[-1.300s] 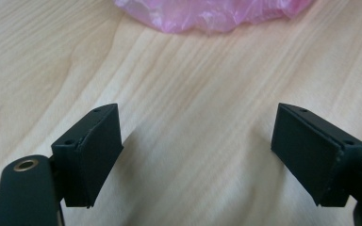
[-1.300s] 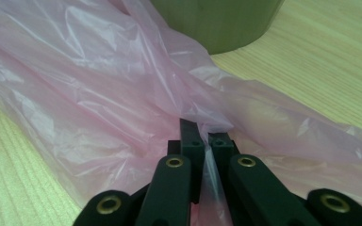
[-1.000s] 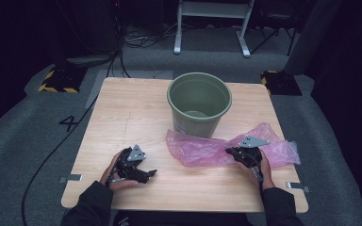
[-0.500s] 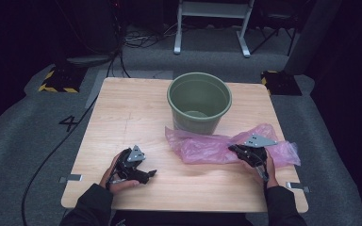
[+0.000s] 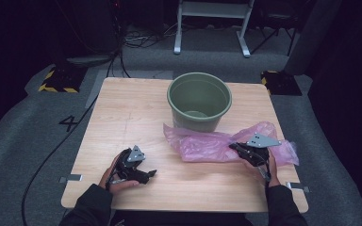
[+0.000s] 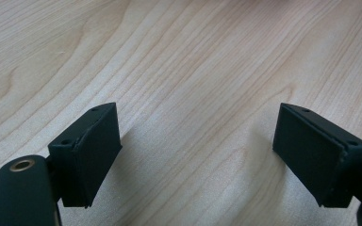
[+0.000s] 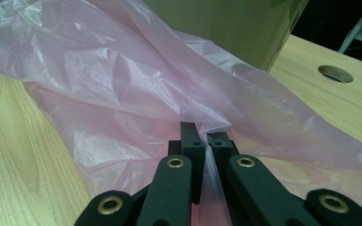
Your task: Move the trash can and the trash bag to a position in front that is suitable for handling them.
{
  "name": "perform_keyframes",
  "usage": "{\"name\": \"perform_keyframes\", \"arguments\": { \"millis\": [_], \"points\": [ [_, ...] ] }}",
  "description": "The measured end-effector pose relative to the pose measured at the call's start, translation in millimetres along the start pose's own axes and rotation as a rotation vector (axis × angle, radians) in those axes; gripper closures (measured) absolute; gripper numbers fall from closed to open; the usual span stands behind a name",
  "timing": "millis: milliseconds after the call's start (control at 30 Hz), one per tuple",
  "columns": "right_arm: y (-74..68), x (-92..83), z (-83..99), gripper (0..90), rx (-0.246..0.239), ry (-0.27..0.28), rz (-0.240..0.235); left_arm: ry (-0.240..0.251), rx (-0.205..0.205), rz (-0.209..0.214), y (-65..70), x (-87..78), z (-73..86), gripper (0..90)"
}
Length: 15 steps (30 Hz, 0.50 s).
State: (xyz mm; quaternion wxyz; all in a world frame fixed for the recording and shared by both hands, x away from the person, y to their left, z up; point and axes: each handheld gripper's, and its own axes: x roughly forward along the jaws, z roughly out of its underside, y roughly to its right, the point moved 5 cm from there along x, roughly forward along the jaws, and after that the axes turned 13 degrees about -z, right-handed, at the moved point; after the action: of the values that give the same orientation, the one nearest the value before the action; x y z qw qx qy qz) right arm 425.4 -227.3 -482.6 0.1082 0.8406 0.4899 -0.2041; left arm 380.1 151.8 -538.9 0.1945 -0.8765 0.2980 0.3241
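Note:
A thin pink plastic bag (image 5: 207, 143) lies crumpled on the wooden table (image 5: 127, 117), in front of a green bucket (image 5: 199, 100). My right gripper (image 5: 235, 147) is shut on a fold of the pink plastic bag (image 7: 136, 94), which bunches up at its pinched jaws; its tip (image 7: 205, 136) points toward the bucket's wall (image 7: 226, 23). My left gripper (image 5: 150, 174) rests low over bare wood at the near left, held in a hand. Its jaws stand wide open (image 6: 198, 141) with nothing between them.
The bucket stands upright at the table's middle back and holds nothing I can make out. A round hole (image 7: 335, 73) is cut in the tabletop beside the bucket. Beyond the table are grey floor, cables and a white stand (image 5: 212, 23).
My right gripper has risen slightly with the bag's fold in it, lifting that part of the plastic. The left gripper has stayed in place.

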Motion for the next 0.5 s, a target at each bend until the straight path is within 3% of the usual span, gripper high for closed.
{"name": "perform_keyframes", "arguments": {
  "millis": [500],
  "points": [
    [-5.5, -10.1, -13.5, 90.0, -0.039, 0.036, 0.007, 0.0, 0.001, -0.002, 0.0, -0.1, 0.0, 15.1]
  ]
}}
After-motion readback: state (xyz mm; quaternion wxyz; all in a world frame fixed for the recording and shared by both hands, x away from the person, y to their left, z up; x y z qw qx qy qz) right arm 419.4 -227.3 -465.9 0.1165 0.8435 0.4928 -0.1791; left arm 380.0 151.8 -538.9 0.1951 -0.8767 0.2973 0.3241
